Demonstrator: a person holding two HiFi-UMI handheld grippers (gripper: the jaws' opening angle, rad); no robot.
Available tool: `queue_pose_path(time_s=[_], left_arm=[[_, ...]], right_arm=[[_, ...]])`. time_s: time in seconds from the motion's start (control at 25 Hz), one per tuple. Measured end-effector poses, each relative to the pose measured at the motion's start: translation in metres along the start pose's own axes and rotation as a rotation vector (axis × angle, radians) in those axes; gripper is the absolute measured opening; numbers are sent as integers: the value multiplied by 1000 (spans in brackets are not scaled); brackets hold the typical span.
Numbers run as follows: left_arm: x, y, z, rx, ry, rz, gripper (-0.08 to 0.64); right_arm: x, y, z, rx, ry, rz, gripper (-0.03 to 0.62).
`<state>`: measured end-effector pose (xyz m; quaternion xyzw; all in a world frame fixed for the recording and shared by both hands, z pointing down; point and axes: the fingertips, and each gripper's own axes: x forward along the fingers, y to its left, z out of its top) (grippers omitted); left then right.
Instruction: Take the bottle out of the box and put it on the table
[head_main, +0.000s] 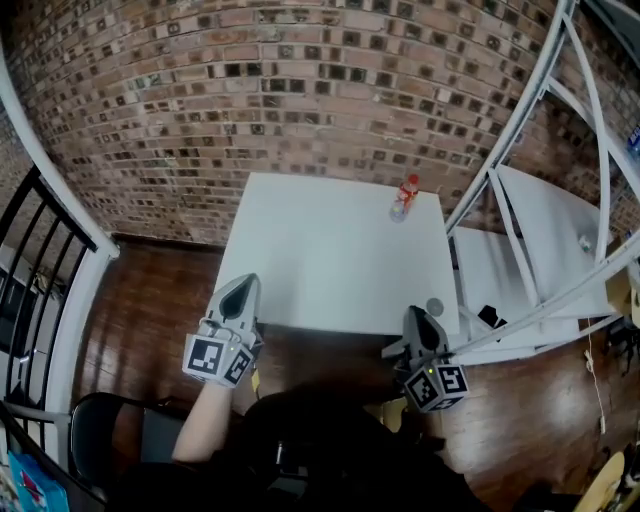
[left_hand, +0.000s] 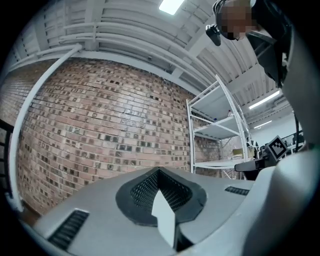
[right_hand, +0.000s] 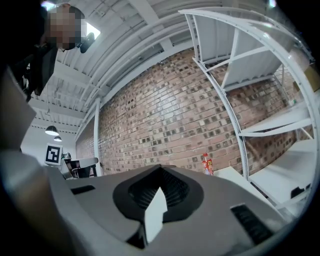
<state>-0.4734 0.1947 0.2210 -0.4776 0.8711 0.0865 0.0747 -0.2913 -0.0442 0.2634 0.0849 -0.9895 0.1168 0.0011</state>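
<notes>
Placement looks like the step already settled. The small clear plastic bottle with a red cap and red label (head_main: 405, 197) is seen standing upright on the white rectangular table (head_main: 320, 270), close to its far right corner, and nothing touches it. No box is shown in any view, so the removal can be judged only from where the bottle now stands.

The bottle lies well ahead of the jaws of the right gripper (head_main: 424, 318), a grey plastic tool with a marker cube, and a little to their right. This is borne out in the right gripper view, where the bottle appears small beyond the jaw tips. It is farther from the jaws of the left gripper (head_main: 243, 285), a matching grey tool, being ahead of them and well across to their right.

Both pairs of jaws are pressed together with nothing held between them. Both grippers are held by the near edge of the table, pointed across it towards the red-brown brick wall (head_main: 250, 100). A white metal shelving rack (head_main: 540, 230) stands to the right of the right jaws, just beside the table's right edge.

If the task is taken as complete, the next move calls only for the grippers to be kept well apart from the bottle, which is tall and narrow and is judged easy to tip. Should another grasp be wanted, the right jaws would first have to be opened and carried forward to either side of the bottle.
</notes>
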Motion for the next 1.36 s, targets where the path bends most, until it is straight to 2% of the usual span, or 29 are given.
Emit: queue_pose_path(time_s=[0.12,0.24,0.36,0.6,0.88,1.12,1.36], left_arm=[[-8,5,-1,17,14,41,-3],[-18,12,-4,-12,11,67,-3],[-20,16,-6,-9,19,80,-3],[-15,13,-14,-18,31,82,-3],[-20,15,-19,-21,22,99,-3],[-19,18,-21,-55,11,89,-3],[-18,15,-18,-63,21,83,-3]], right_arm=[[-11,-14,3,-8,19,-20,2],[-17,-30,2,1,30,-39,2],[-13,-37,5,43,15,-37,0],[-3,-33,0,49,25,-23,0],[-20,-47,-4,96,-1,-55,0],[-15,-47,-4,51,-6,-68,0],[-10,-33,-6,24,17,-42,0]])
